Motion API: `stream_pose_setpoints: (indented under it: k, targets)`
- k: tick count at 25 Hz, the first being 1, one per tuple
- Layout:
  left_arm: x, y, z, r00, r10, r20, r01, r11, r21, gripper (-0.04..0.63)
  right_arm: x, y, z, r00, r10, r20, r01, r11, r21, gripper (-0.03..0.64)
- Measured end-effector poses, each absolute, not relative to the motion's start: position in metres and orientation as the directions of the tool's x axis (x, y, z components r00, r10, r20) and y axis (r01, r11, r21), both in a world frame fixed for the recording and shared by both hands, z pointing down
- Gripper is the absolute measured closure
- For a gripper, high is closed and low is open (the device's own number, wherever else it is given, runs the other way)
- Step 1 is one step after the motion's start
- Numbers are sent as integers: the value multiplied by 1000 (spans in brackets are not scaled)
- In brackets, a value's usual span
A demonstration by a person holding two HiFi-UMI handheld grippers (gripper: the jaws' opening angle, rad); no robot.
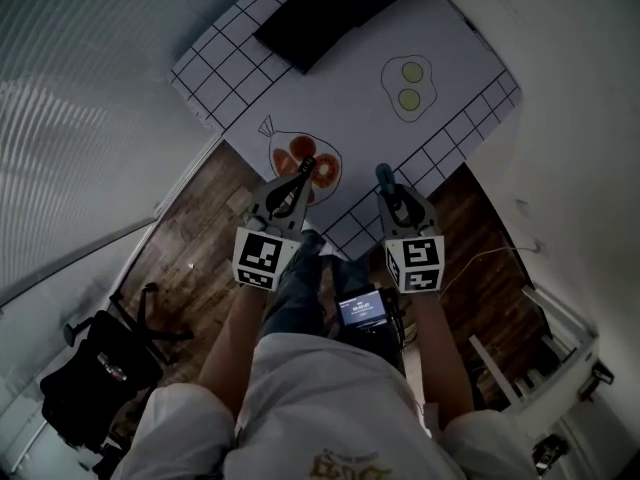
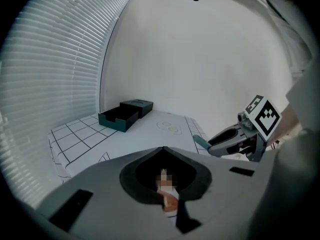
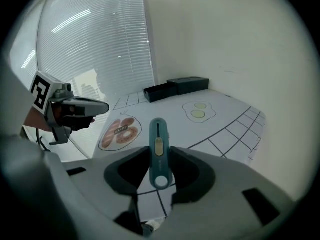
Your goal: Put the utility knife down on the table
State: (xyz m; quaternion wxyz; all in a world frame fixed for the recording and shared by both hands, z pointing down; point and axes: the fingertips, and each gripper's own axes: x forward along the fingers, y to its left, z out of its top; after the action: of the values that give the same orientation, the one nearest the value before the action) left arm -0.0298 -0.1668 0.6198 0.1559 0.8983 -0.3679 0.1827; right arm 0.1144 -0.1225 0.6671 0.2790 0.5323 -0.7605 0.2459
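Observation:
My right gripper (image 1: 386, 183) is shut on a teal utility knife (image 1: 383, 173) and holds it above the near edge of the white, grid-printed table (image 1: 450, 48). In the right gripper view the knife (image 3: 158, 134) stands upright between the jaws, its slider facing me and its round end nearest the camera. My left gripper (image 1: 306, 166) hovers beside it, over the printed donut bag (image 1: 300, 156). Its jaws meet at the tip (image 2: 163, 149) with nothing between them. The left gripper view shows my right gripper (image 2: 220, 144) with the knife's teal end (image 2: 201, 142) sticking out.
A dark open box (image 1: 330, 3) lies at the table's far end, with a fried-egg print (image 1: 408, 86) toward its right side. Window blinds (image 3: 100, 49) run along the left. On the wooden floor stand a black chair (image 1: 100, 368) on the left and a white rack (image 1: 560, 358) on the right.

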Motion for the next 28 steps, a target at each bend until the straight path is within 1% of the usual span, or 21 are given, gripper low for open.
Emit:
stream_pose_setpoints:
  k: [7,13,23,28]
  targets:
    - [-26,-161,623,676,-588,445,-707,-688,164,588,112,-121,686,-247,-624,741,-943,329,-37,480]
    - [-30,-162,626,671,-588,452,-713,-679,174,588,103,-120,697,-270,-566,779,-934,351,-68,480]
    - [-32,-165,626,669,-591,451,-717,-672,182,588,97,-121,702,-279,-550,787,-927,368,-71,478]
    - [-31,-170,621,670,-596,443,-718,-672,183,588,98,-123,697,-290,-553,781,-927,364,-86,462]
